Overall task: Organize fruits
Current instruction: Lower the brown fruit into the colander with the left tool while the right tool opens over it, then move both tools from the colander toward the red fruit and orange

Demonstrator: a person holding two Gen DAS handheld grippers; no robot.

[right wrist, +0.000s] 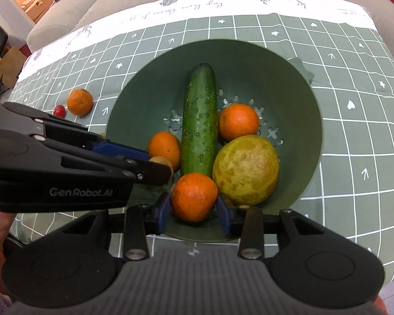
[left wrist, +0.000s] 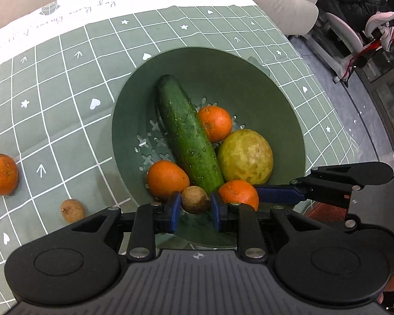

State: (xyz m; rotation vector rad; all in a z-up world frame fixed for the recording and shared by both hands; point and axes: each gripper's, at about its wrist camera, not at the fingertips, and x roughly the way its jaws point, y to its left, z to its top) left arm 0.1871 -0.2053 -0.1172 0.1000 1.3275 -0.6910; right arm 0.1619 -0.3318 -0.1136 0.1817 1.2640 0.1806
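Most fruit sits in the green bowl [right wrist: 312,99]: a cucumber [right wrist: 200,120], a pale pear [right wrist: 245,169] and oranges. The left hand-held gripper [left wrist: 195,204] holds a small brown fruit [left wrist: 195,199] over the bowl; the right hand-held gripper [right wrist: 194,206] holds an orange [right wrist: 194,197] there. Left on the counter [left wrist: 65,120]: another orange [left wrist: 1,174], a brown fruit [left wrist: 73,210], and something small and red [right wrist: 59,110].

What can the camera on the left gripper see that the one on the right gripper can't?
Only the left wrist view shows a second small brown fruit lying on the tablecloth, and the left gripper around another brown fruit. Only the right wrist view shows a small red fruit. Both show the green colander, the cucumber, the large yellow-green fruit, and the right gripper around an orange.
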